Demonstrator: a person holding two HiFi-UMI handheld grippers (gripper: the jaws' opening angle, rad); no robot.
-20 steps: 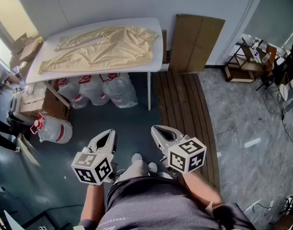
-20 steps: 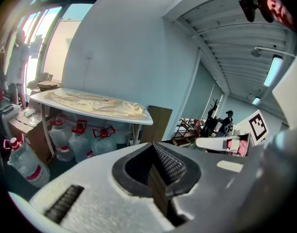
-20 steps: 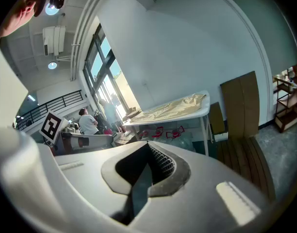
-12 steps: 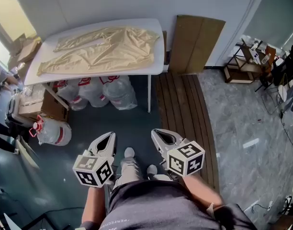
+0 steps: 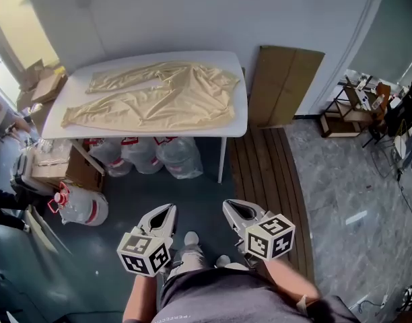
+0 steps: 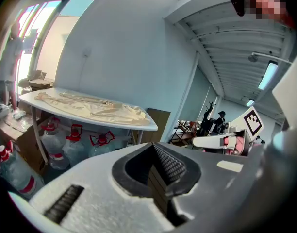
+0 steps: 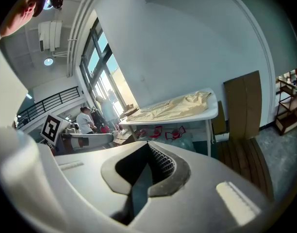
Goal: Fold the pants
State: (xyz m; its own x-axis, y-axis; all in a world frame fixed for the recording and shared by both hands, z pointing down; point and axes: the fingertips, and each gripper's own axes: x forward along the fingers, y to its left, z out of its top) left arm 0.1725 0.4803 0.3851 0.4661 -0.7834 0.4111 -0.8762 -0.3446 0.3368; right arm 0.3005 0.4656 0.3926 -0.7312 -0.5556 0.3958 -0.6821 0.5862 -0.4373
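Note:
Beige pants (image 5: 159,96) lie spread flat on a white folding table (image 5: 236,123), legs pointing left, waist at the right. The same pants (image 6: 95,108) show far off in the left gripper view, and the pants (image 7: 175,107) also show in the right gripper view. My left gripper (image 5: 167,211) and right gripper (image 5: 231,206) hang low in front of the person's legs, well short of the table. Both are shut with nothing between the jaws. The left gripper (image 6: 153,147) and right gripper (image 7: 148,144) show closed tips in their own views.
Several large water bottles (image 5: 149,157) with red handles sit under the table. Cardboard boxes (image 5: 48,86) stand at the left. A brown board (image 5: 283,86) leans on the wall right of the table, above a wooden slat mat (image 5: 266,167). A rack (image 5: 357,103) stands far right.
The view has shifted so the table and pants sit lower and closer to centre. Both grippers sit slightly lower in the frame. Their jaws stay shut.

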